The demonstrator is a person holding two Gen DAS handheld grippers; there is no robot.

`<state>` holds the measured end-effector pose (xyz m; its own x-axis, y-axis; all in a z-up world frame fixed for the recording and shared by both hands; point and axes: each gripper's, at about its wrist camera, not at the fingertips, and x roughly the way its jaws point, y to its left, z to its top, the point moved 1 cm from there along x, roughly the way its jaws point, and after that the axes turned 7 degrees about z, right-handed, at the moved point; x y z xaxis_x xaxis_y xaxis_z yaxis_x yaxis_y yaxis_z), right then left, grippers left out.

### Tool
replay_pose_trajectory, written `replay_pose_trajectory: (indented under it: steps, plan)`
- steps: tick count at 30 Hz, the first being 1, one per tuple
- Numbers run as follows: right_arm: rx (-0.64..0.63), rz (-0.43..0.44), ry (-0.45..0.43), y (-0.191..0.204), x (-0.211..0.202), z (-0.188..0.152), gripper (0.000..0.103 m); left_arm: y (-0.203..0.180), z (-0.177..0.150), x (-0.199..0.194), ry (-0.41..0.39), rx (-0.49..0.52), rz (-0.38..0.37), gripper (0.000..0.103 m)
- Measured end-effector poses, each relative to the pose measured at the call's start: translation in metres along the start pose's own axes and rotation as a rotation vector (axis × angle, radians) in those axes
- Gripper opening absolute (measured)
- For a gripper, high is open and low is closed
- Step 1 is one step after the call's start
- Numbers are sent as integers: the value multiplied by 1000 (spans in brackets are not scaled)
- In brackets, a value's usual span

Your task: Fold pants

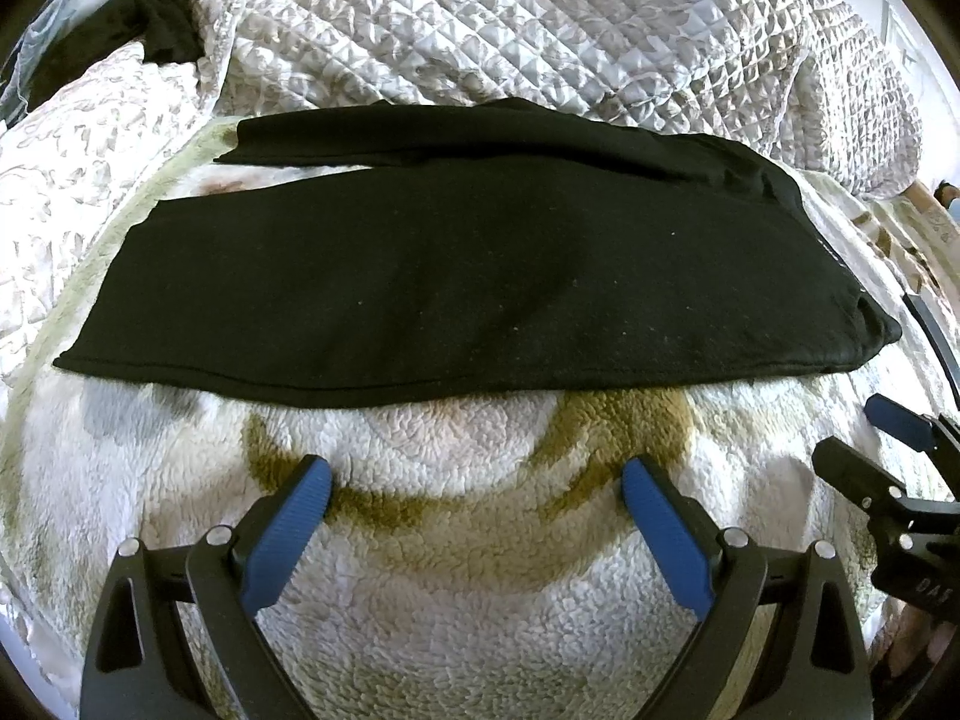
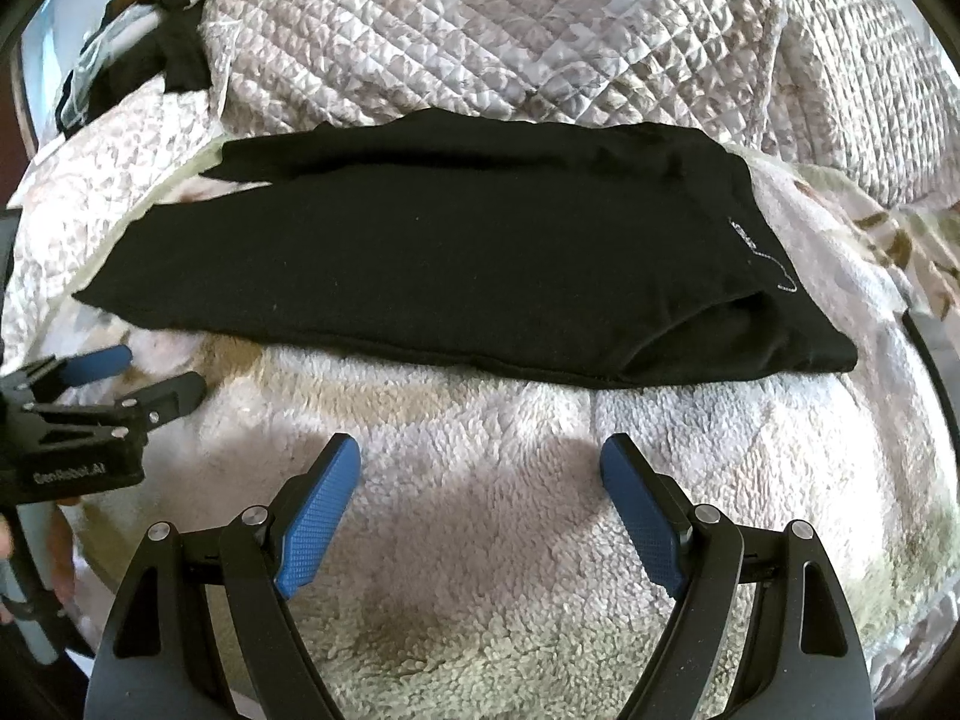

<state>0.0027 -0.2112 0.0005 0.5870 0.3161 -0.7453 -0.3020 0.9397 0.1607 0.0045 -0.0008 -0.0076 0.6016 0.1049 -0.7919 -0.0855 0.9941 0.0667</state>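
Note:
Black pants point(image 1: 456, 276) point(image 2: 456, 264) lie flat on a fleece blanket, one leg folded over the other, waist end to the right and leg ends to the left. My left gripper point(image 1: 477, 480) is open just short of the pants' near edge, with nothing between its blue pads. My right gripper point(image 2: 480, 459) is open too, a little short of the near edge and closer to the waist end. The right gripper point(image 1: 882, 444) shows at the right rim of the left wrist view. At the left rim of the right wrist view sits the left gripper point(image 2: 138, 372).
The white fleece blanket point(image 1: 456, 588) point(image 2: 492, 540) with olive markings covers the near surface. A quilted grey-white bedspread point(image 1: 510, 24) point(image 2: 510, 30) bunches up behind the pants. A dark cloth point(image 1: 162, 24) point(image 2: 174, 54) lies at the far left corner.

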Motion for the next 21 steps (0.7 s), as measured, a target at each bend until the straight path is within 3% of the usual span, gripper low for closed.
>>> replay_pose_trajectory:
  steps: [13,21]
  plan:
    - [82,20,-34,-17,-12,7,82,9,6,-7,1,-49,-50,98]
    - [143,15,-36,-35,-12,12,82,25,12,-10,-20,-99,-42,98]
